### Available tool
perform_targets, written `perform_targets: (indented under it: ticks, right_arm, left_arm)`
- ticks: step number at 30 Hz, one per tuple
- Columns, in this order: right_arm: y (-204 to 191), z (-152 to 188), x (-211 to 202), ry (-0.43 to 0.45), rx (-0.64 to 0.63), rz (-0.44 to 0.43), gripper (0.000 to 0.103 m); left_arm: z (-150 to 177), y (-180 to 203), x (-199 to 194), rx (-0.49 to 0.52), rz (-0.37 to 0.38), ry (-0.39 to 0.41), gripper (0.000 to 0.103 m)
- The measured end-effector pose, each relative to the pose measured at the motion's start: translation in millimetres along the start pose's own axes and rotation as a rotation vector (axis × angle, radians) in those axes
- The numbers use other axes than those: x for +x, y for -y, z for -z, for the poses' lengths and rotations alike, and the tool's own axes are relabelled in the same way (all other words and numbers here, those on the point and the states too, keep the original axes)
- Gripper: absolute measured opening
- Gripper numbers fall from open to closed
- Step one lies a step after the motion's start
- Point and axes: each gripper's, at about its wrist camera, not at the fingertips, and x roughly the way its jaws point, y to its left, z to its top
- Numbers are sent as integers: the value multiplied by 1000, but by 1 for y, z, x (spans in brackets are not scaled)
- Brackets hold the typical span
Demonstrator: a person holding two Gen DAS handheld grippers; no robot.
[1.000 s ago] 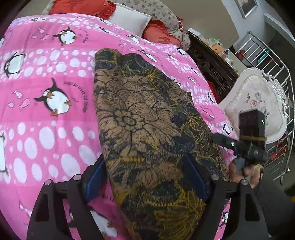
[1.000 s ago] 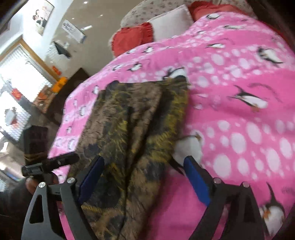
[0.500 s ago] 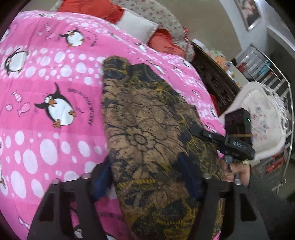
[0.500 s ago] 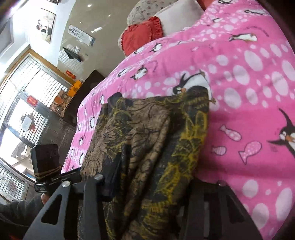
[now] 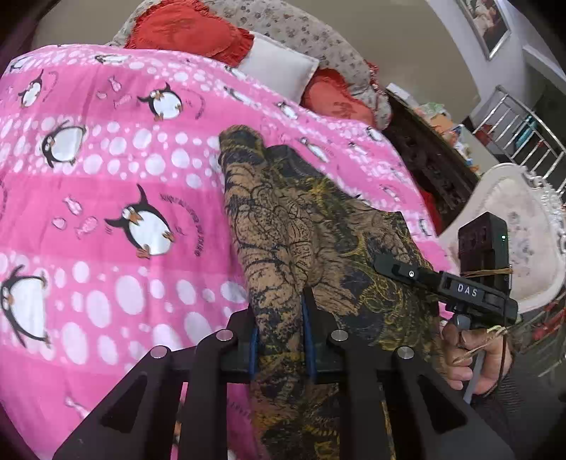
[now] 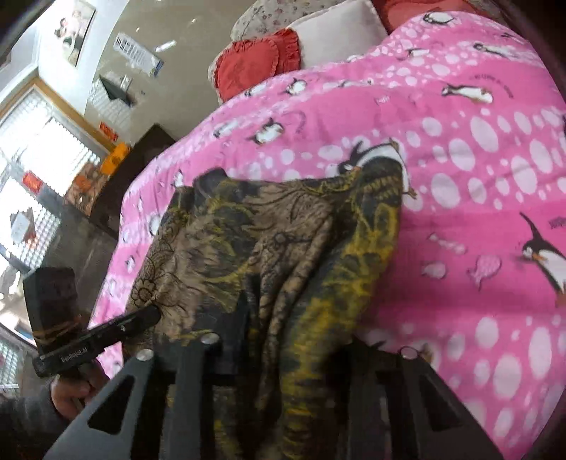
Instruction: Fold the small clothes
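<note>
Centrally, a brown, black and yellow floral-patterned cloth garment (image 5: 300,230) lies lengthwise on a pink fleece blanket printed with penguins and white dots (image 5: 106,212), its near end gathered into folds and lifted towards both cameras. The left gripper (image 5: 279,339) has just been closing and now pinches a bunched ridge of the garment between its blue-edged pads — jaws fully together on the cloth. The right gripper (image 6: 293,339) has likewise been closing; its jaws stand narrow, with a thick fold of the garment between them, pressed at both sides. A hand (image 5: 474,354) holds the right gripper's handle. Beyond the blanket lie red ruffled cushions (image 5: 187,28) and a white pillow (image 5: 279,67). To the right stands a white ornate upholstered chair (image 5: 520,230).
</note>
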Motion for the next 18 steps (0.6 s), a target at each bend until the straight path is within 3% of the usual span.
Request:
perform_targets:
  ticks: [4, 12, 15, 17, 18]
  right_arm:
    - [-24, -3, 6, 29, 45, -69, 24]
    - [-91, -9, 93, -31, 50, -213, 23]
    - [-104, -10, 108, -21, -5, -175, 25]
    - [-86, -5, 116, -45, 46, -136, 33]
    - [-81, -3, 115, -46, 71, -162, 33]
  left_arm:
    - [-7, -29, -29, 5, -12, 27, 0]
    - [-18, -114, -82, -36, -110, 51, 0]
    - [-12, -123, -66, -27, -102, 0, 6]
    - [-7, -122, -57, -17, -111, -10, 9]
    - [-5, -120, -57, -15, -120, 4, 10]
